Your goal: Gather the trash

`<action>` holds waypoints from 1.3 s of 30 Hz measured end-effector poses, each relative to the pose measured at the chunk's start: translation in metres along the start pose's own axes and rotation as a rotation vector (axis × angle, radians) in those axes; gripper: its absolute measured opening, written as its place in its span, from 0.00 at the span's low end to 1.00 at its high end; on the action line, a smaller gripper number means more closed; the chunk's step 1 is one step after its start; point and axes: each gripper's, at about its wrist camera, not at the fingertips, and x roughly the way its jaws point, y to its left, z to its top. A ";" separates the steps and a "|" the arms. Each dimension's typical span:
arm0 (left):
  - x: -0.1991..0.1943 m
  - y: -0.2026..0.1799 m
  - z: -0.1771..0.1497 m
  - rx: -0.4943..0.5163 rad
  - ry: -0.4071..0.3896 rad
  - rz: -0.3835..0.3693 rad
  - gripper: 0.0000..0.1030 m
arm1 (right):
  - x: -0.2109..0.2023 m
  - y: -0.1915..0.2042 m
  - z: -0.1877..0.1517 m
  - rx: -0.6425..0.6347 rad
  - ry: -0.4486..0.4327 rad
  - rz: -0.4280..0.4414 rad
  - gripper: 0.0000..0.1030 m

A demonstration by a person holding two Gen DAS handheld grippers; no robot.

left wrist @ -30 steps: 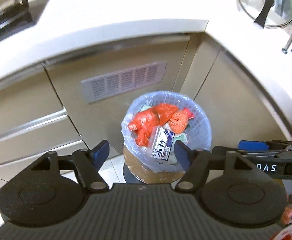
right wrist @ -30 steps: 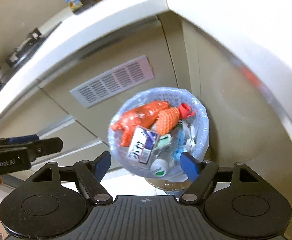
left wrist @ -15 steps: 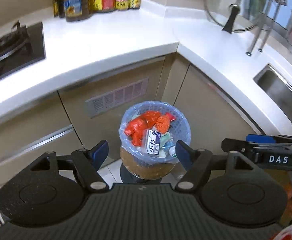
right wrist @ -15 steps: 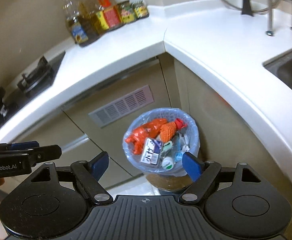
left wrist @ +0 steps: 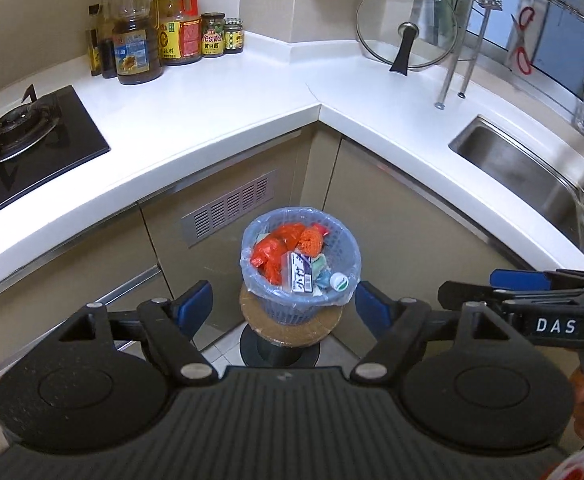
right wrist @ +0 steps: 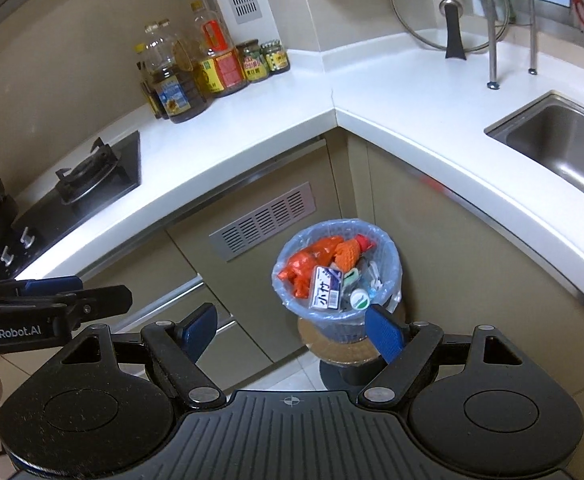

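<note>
Both grippers pulled up & back from bin | left gripper point(left wrist: 284, 300) & right gripper point(right wrist: 292, 330) spread, empty | trash bin point(left wrist: 333, 294) full, on floor stand below counter corner | drop-off looks done

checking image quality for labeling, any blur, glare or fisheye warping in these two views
Left wrist view: sharp; fisheye bows the white countertop; soft glare on the glass lid; trash basket crisp. Right wrist view: sharp too, counter edge curved, sink shows reflections, bright window patch top right.

Bright even light, sharp, fisheye-bent edges
</note>
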 end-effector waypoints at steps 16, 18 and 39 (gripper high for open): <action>-0.026 0.002 -0.022 0.034 -0.003 -0.027 0.75 | -0.028 0.022 -0.023 -0.001 -0.033 -0.025 0.78; -0.026 0.002 -0.021 0.046 -0.009 -0.030 0.75 | -0.030 0.021 -0.023 -0.002 -0.036 -0.029 0.78; -0.027 -0.006 -0.019 0.081 -0.019 -0.046 0.76 | -0.037 0.017 -0.025 0.015 -0.046 -0.040 0.78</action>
